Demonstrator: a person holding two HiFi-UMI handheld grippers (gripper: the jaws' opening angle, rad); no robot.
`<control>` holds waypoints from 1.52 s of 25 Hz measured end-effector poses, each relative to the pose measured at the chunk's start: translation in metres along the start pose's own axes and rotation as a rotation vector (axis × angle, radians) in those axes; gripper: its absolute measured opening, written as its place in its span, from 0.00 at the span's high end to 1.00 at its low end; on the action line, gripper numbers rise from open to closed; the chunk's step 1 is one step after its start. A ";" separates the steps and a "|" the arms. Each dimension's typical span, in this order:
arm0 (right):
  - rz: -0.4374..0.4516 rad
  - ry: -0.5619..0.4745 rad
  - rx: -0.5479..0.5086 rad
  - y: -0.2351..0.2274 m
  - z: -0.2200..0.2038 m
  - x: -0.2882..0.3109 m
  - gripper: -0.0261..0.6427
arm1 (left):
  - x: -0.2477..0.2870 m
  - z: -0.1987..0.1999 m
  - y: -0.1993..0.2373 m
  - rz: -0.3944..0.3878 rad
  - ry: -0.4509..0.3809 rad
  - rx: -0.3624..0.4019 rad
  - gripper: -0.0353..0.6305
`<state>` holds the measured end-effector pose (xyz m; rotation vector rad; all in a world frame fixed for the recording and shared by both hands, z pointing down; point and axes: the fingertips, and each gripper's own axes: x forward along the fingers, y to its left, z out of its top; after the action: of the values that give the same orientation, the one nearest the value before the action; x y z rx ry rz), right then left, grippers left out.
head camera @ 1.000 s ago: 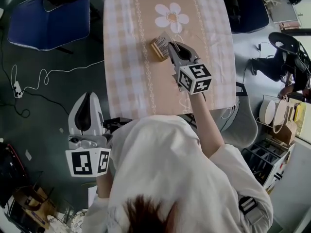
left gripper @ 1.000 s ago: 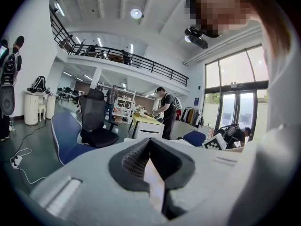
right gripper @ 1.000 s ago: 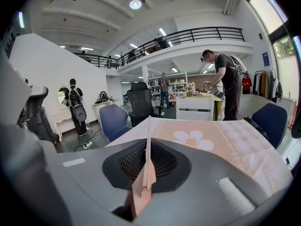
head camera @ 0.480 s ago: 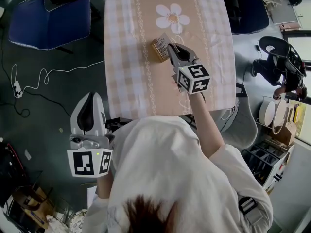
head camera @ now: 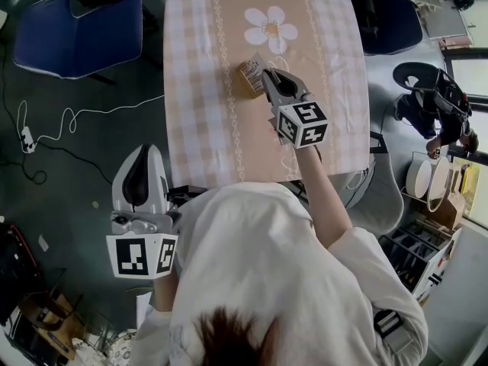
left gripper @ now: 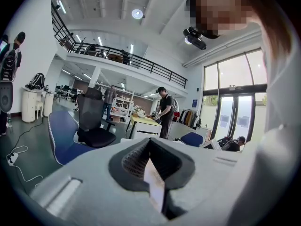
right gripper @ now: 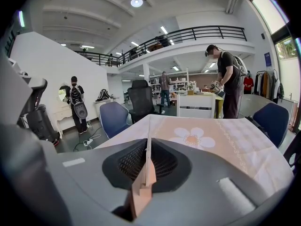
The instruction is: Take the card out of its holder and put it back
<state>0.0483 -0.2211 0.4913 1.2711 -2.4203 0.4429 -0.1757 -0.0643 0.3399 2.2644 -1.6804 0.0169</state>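
Observation:
In the head view the tan wooden card holder stands on the checked tablecloth, below the flower print. A pale card sticks out of its top. My right gripper has its tips right against the holder's right side. In the right gripper view the jaws are shut on the thin card, seen edge-on, and a tan wooden piece shows at its base. My left gripper hangs off the table over the dark floor, shut, holding nothing I can see.
The table's left edge lies between the two grippers. A blue chair stands at the far left and a white cable trails on the floor. People stand beyond the table. Shelves and boxes crowd the right side.
My right gripper has shifted very slightly towards the holder. The left gripper has drifted a little lower. The card and holder stay in place.

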 end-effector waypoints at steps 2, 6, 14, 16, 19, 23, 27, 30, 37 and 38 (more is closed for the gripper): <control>0.002 -0.003 -0.001 0.000 0.000 0.000 0.93 | 0.000 0.000 -0.001 -0.003 0.001 -0.002 0.95; 0.006 -0.008 -0.003 0.000 -0.001 0.000 0.93 | 0.001 0.000 -0.003 -0.014 -0.003 -0.005 0.95; 0.005 0.025 -0.008 -0.001 -0.019 0.006 0.93 | 0.000 0.001 -0.006 -0.022 -0.011 -0.004 0.95; 0.005 0.026 -0.004 -0.002 -0.019 0.007 0.93 | -0.001 0.001 -0.005 -0.020 -0.011 -0.004 0.95; 0.000 0.032 -0.002 -0.002 -0.019 0.007 0.93 | -0.001 0.002 -0.005 -0.019 -0.012 -0.003 0.95; -0.021 0.031 -0.015 -0.004 -0.018 0.005 0.92 | -0.001 0.001 -0.005 -0.023 -0.014 -0.001 0.95; -0.024 0.001 0.002 -0.005 -0.008 0.000 0.85 | 0.000 0.001 -0.005 -0.025 -0.014 0.000 0.95; -0.037 -0.028 0.016 -0.009 0.004 -0.005 0.83 | 0.000 0.002 -0.006 -0.029 -0.015 0.001 0.95; -0.068 -0.164 0.013 -0.014 0.056 -0.038 0.85 | -0.002 0.007 -0.011 -0.046 -0.030 0.008 0.95; -0.073 -0.189 0.006 -0.013 0.064 -0.046 0.87 | -0.004 0.008 -0.011 -0.046 -0.033 0.010 0.95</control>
<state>0.0720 -0.2237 0.4151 1.4579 -2.5171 0.3232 -0.1682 -0.0600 0.3289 2.3222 -1.6474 -0.0227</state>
